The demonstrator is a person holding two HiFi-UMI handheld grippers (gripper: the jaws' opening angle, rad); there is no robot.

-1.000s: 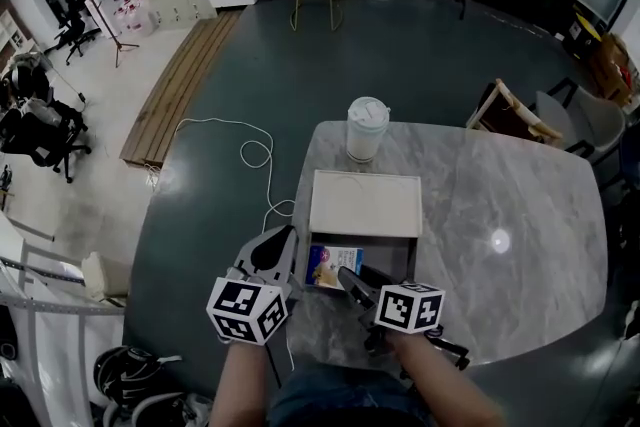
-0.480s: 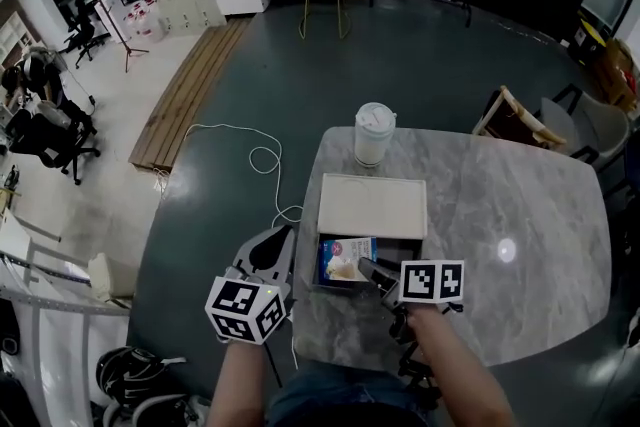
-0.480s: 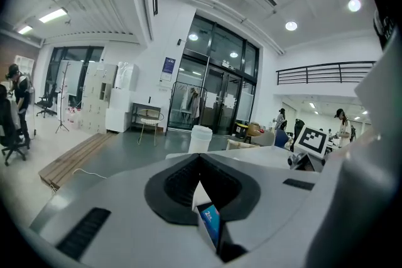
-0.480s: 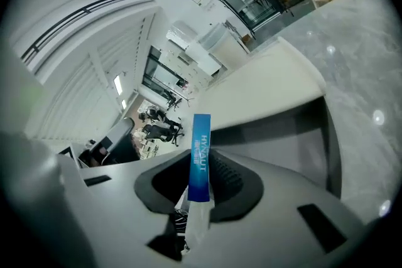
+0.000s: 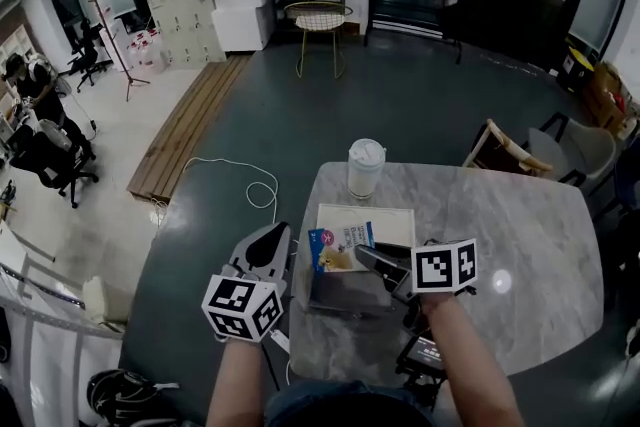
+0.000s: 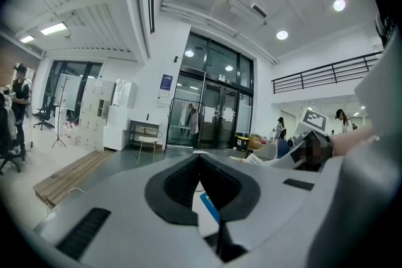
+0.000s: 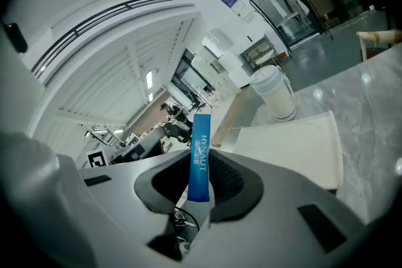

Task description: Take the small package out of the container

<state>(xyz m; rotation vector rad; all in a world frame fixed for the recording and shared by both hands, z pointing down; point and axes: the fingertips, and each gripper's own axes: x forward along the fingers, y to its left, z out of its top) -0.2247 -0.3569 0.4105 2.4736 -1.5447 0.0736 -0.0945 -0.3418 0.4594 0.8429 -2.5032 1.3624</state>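
The small package (image 5: pixel 338 248) is a blue and white sachet, held clear above the dark open container (image 5: pixel 345 293) at the table's near left. My right gripper (image 5: pixel 368 260) is shut on it from the right. In the right gripper view the package (image 7: pixel 200 141) stands upright between the pads of the right gripper (image 7: pixel 202 184). My left gripper (image 5: pixel 272 237) hangs just left of the container, off the table's edge, jaws shut and empty. In the left gripper view its tips (image 6: pixel 200 157) meet, and the blue package (image 6: pixel 210 209) shows beyond them.
The container's pale lid (image 5: pixel 385 223) lies just behind it. A white lidded cup (image 5: pixel 365 167) stands at the marble table's (image 5: pixel 520 245) far left. A white cable (image 5: pixel 255 195) lies on the floor to the left; a wooden chair (image 5: pixel 505 147) stands behind the table.
My right gripper closed on the package inside the container and has lifted it up and out. The left gripper has stayed beside the container.
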